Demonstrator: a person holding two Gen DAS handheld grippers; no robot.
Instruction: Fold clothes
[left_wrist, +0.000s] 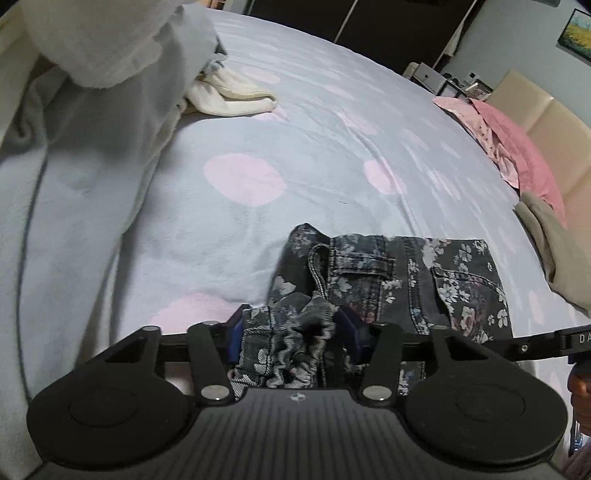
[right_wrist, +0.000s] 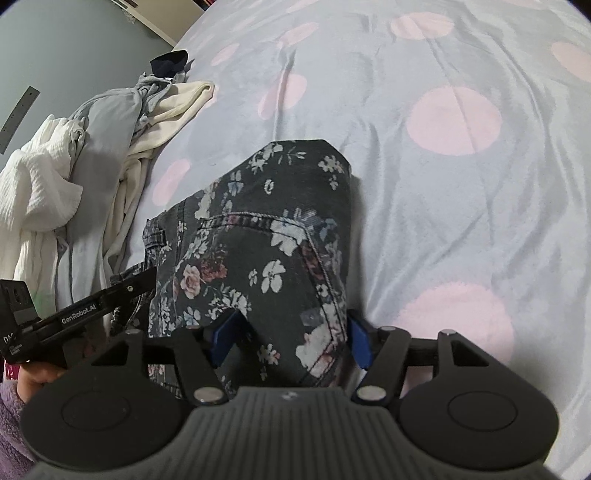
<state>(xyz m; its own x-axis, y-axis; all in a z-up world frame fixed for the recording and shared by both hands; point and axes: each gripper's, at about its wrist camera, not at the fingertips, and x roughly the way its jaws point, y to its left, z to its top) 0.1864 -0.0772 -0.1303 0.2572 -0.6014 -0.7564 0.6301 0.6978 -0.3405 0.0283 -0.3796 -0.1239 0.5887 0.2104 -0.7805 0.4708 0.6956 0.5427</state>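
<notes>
Dark floral denim pants lie folded on the bed; they also fill the middle of the right wrist view. My left gripper has its blue fingers closed on a bunched edge of the pants near the elastic waistband. My right gripper has its blue fingers on either side of the folded pants' near end, gripping the fabric. The left gripper's black body shows at the left of the right wrist view.
The bed has a light blue cover with pink dots. A pile of white, cream and grey clothes lies to the left. Pink clothing and a beige garment lie at the right by a cream headboard.
</notes>
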